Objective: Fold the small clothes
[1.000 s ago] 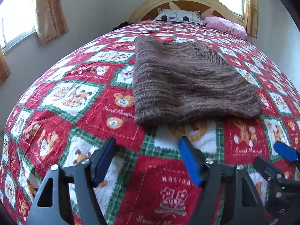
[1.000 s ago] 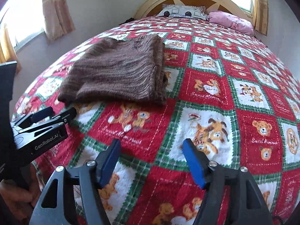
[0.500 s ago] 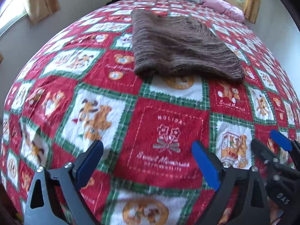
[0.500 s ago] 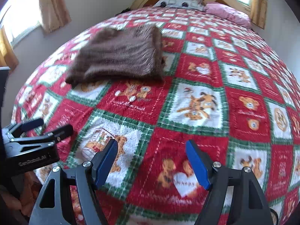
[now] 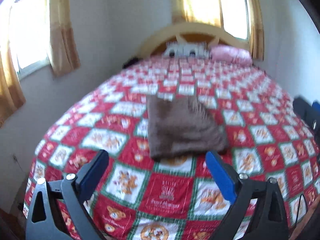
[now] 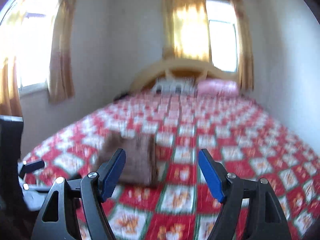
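Sweater: brown knit sweater (image 5: pixel 183 127), folded, flat on the quilt (image 5: pixel 250 140) toward the bed's near end.
Left gripper (image 5: pixel 157 173): fingers spread wide, empty, short of the sweater.
Right gripper (image 6: pixel 162 175): likewise spread, holding nothing.
Beyond: pink pillow (image 5: pixel 231 56) by the headboard (image 5: pixel 192 33).

Both tongs are black, with triangular cut-outs in their frames and silver screws at the joints. The left tongs (image 5: pixel 157 173) and right tongs (image 6: pixel 162 173) carry flat blue pads (image 6: pixel 210 175) on their fingers.

One folded brown garment (image 5: pixel 184 128), one patchwork quilt (image 5: pixel 170 192), two pillows, two grippers, two curtained windows.
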The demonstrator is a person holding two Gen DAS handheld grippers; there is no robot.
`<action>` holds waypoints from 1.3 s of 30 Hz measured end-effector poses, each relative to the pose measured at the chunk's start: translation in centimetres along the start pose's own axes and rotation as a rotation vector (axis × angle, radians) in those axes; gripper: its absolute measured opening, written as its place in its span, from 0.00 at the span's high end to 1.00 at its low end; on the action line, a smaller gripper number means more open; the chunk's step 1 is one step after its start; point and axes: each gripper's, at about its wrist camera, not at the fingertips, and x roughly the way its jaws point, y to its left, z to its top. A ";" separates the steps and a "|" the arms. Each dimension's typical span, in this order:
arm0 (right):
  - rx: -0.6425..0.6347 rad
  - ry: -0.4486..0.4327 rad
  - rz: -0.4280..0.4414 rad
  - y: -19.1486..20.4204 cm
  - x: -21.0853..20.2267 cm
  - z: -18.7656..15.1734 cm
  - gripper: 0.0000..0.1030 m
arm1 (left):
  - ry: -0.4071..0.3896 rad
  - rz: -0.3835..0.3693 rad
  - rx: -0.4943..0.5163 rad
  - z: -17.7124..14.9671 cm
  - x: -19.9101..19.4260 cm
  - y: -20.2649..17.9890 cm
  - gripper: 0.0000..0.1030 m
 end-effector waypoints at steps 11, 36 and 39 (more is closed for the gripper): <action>0.009 -0.246 -0.093 0.7 -5.7 2.6 0.12 | -0.222 -0.002 -0.043 2.2 -5.1 0.3 0.00; 0.096 -0.106 -0.073 -0.5 -4.6 1.1 0.12 | -0.190 0.082 -0.010 1.7 -4.8 0.0 0.00; 0.093 -0.101 -0.073 -0.5 -4.4 1.1 0.12 | -0.186 0.084 -0.004 1.6 -4.6 0.0 0.00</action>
